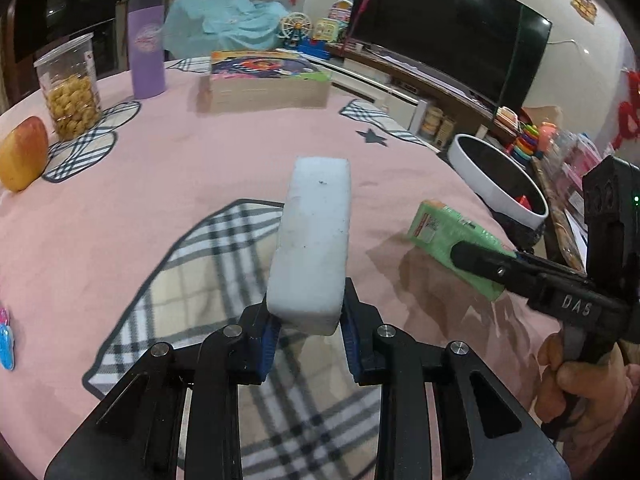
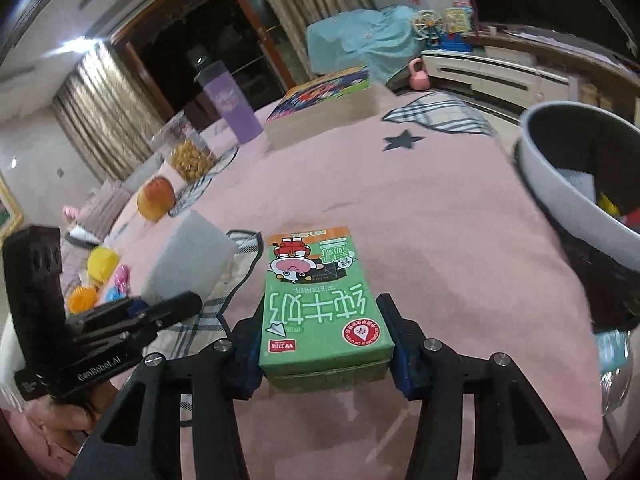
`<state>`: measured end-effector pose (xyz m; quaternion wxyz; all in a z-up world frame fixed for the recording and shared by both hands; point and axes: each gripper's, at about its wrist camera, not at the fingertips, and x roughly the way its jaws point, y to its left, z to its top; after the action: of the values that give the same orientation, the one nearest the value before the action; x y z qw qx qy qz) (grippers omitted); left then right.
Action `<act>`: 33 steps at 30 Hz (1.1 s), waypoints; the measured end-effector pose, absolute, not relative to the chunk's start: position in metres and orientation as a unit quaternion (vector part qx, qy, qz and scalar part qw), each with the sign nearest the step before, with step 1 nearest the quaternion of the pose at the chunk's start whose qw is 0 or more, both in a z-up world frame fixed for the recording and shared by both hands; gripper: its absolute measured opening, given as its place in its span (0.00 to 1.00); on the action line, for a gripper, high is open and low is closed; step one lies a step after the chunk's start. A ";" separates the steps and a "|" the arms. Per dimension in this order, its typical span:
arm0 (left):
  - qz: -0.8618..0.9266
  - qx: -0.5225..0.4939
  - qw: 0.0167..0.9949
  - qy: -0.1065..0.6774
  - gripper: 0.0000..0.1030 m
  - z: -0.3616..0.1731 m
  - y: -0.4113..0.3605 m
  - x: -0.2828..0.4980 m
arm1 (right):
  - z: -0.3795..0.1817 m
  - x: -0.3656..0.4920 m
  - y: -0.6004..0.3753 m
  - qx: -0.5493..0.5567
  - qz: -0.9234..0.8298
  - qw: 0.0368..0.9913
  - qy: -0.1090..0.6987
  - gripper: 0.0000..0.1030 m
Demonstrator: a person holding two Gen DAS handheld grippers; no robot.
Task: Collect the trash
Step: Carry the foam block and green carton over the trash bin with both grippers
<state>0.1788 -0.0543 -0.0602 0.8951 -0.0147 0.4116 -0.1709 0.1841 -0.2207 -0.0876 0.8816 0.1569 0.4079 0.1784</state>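
A white foam block (image 1: 314,240) sticks up and forward from my left gripper (image 1: 306,312), which is shut on its near end above the pink tablecloth (image 1: 200,152). In the right wrist view the same block (image 2: 188,256) shows at the left with the left gripper (image 2: 160,308) under it. My right gripper (image 2: 324,344) is shut on a green milk carton (image 2: 320,304), with a blue pad against each side. The left wrist view shows the carton (image 1: 444,224) tilted off the cloth, one black finger (image 1: 480,261) across it. A white bin (image 2: 560,184) with a dark inside stands off the table's right edge.
At the far left of the table are a yellow-red fruit (image 1: 22,156), a clear jar of snacks (image 1: 72,88) and a purple tumbler (image 1: 146,44). A colourful box (image 1: 268,80) lies at the back. The bin (image 1: 480,168) holds some items. A hand (image 1: 580,384) grips the right tool.
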 end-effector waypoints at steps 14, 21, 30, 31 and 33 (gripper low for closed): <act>-0.204 0.009 0.884 0.421 0.25 -0.059 -0.089 0.167 | -0.088 0.158 -0.262 0.194 0.140 0.890 0.388 0.49; -0.217 0.029 0.879 0.424 0.25 -0.056 -0.110 0.163 | -0.084 0.149 -0.279 0.215 0.128 0.893 0.374 0.49; -0.231 0.054 0.879 0.415 0.25 -0.047 -0.140 0.161 | -0.077 0.138 -0.300 0.242 0.119 0.895 0.356 0.49; -0.233 0.057 0.878 0.414 0.25 -0.046 -0.144 0.161 | -0.077 0.138 -0.303 0.244 0.118 0.895 0.355 0.49; -0.236 0.062 0.878 0.412 0.25 -0.045 -0.152 0.160 | -0.076 0.136 -0.309 0.249 0.114 0.895 0.351 0.49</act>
<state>0.1602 -0.1516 -0.0446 0.8779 0.0618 0.4121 -0.2361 0.1359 -0.3095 -0.0757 0.8953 0.2493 0.3512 0.1136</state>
